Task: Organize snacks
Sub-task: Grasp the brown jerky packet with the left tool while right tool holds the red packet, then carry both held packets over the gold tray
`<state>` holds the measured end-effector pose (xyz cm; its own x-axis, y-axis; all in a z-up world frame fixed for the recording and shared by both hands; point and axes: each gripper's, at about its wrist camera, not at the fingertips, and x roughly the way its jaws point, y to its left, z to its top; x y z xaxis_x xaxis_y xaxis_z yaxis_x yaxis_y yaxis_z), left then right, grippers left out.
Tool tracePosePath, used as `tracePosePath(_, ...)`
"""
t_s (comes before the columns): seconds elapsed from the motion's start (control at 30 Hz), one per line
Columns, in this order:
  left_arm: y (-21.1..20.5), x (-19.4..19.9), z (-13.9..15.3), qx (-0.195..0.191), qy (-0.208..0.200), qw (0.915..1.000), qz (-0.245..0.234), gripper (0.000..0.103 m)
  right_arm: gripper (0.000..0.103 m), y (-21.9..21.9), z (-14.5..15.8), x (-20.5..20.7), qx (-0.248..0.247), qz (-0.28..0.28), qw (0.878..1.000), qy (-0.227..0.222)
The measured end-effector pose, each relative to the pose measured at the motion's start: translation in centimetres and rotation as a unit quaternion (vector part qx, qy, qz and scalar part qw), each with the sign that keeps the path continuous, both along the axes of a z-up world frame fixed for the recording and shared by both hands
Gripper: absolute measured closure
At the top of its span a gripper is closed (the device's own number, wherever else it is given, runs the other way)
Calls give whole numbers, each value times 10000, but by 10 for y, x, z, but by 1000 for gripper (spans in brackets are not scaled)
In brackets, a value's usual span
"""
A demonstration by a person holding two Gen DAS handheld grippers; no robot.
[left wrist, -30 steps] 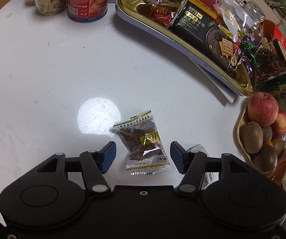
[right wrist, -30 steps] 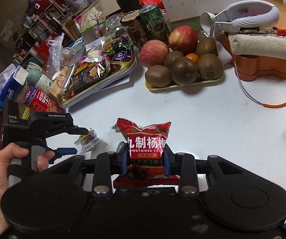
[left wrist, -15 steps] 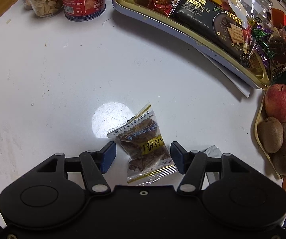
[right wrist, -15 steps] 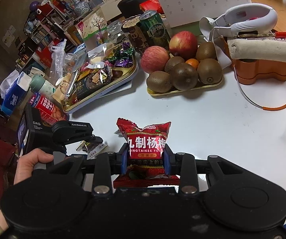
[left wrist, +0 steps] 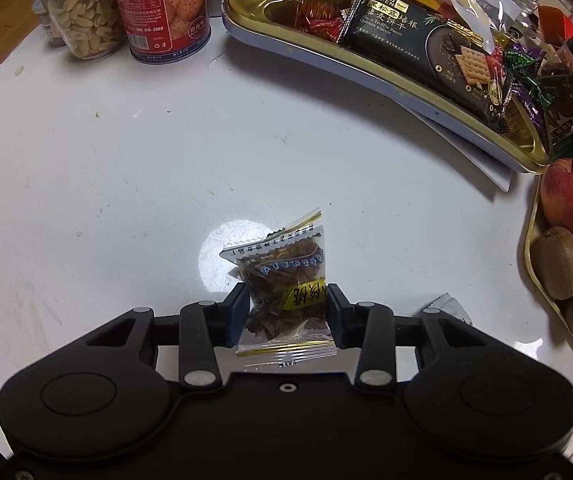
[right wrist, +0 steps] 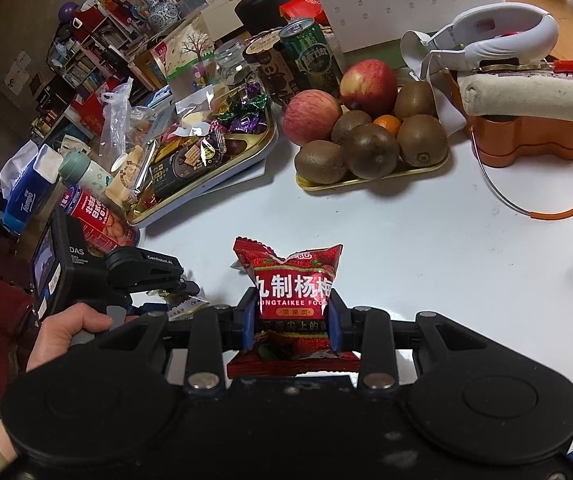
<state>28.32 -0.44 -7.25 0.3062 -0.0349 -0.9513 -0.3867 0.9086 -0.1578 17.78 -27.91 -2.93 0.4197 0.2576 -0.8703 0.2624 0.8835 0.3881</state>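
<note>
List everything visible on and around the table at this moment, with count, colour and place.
Clear packet of brown snack: one, between the left gripper's pads on the white table.
Red plum packet: one, clamped in the right gripper.
Snack tray: one, gold, full of wrapped snacks, far side.
Fruit tray: one, gold; two red apples, several brown kiwis, one orange fruit.
Red biscuit tin: one, far left.
Nut jar: one, clear, beside the tin.
Green can: one, behind the fruit.
Orange container: one, right.
Left gripper: black, blue pads, jaws just closed onto the packet.
Right gripper: black, shut.
Hand: one, holding the left gripper.
</note>
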Motion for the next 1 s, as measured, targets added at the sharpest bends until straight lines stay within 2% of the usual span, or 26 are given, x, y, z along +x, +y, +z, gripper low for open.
tracePosePath(0.43, 8, -9, 1, -15, -163, 9997, -164, 59, 67, -5, -10, 4, -28, -207, 9997, 161)
tracePosePath(0.67, 17, -19, 3, -117, -67, 9997, -190, 59, 67, -6, -13, 2, 75, -265, 9994, 216)
tracePosePath(1.0, 42, -51, 7, -55, -44, 9993, -380, 59, 67, -5, -30, 0, 54, -300, 9984, 483)
